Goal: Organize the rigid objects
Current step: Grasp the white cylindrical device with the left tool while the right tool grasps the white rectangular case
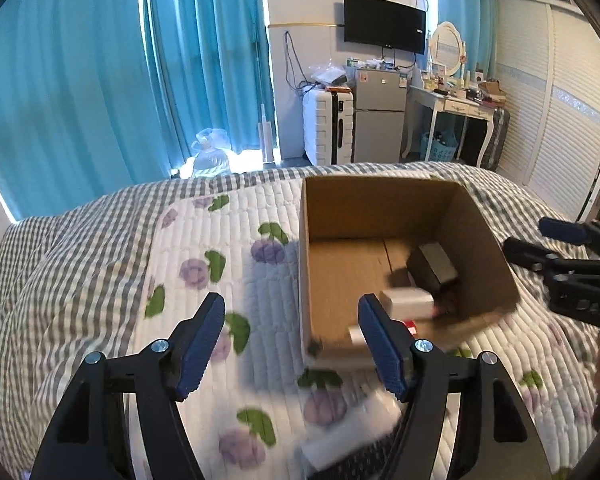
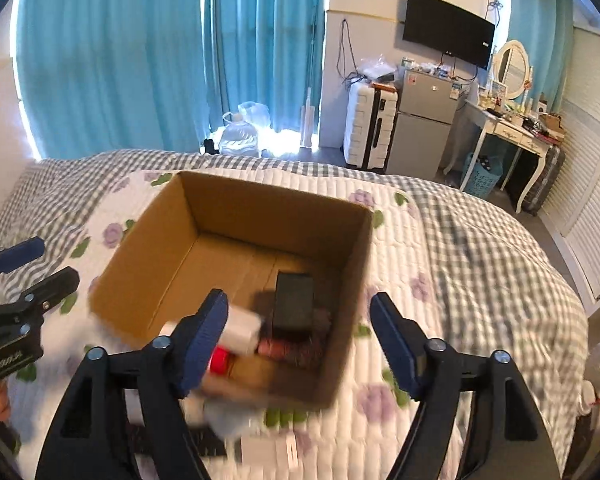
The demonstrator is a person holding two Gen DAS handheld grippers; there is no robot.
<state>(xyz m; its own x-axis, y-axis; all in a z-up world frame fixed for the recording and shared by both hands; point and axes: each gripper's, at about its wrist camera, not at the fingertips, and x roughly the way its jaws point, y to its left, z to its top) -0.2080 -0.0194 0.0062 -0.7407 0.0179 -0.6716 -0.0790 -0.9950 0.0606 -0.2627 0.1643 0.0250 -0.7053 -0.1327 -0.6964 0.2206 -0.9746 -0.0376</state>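
An open cardboard box (image 1: pixel 380 208) (image 2: pixel 268 208) stands on the quilted bed. Inside it lie a black box (image 2: pixel 294 302) (image 1: pixel 428 268), a white box (image 2: pixel 242 326) (image 1: pixel 408 300), a red-capped item (image 2: pixel 220 360) and a dark reddish item (image 2: pixel 284 346). My left gripper (image 1: pixel 292 344) is open and empty, above the bed just left of the box's near corner. A blurred white box (image 1: pixel 352 424) lies on the quilt below it. My right gripper (image 2: pixel 300 344) is open and empty over the box's near side. Each gripper also shows in the other's view (image 1: pixel 572 264) (image 2: pixel 16 300).
The bed has a flowered white quilt (image 1: pixel 204 280) with a grey checked border (image 2: pixel 480 240). A white flat item (image 2: pixel 268 448) lies near the front edge. Beyond the bed are teal curtains, a white suitcase (image 1: pixel 328 124), a small fridge (image 1: pixel 380 116) and a dressing table (image 2: pixel 508 128).
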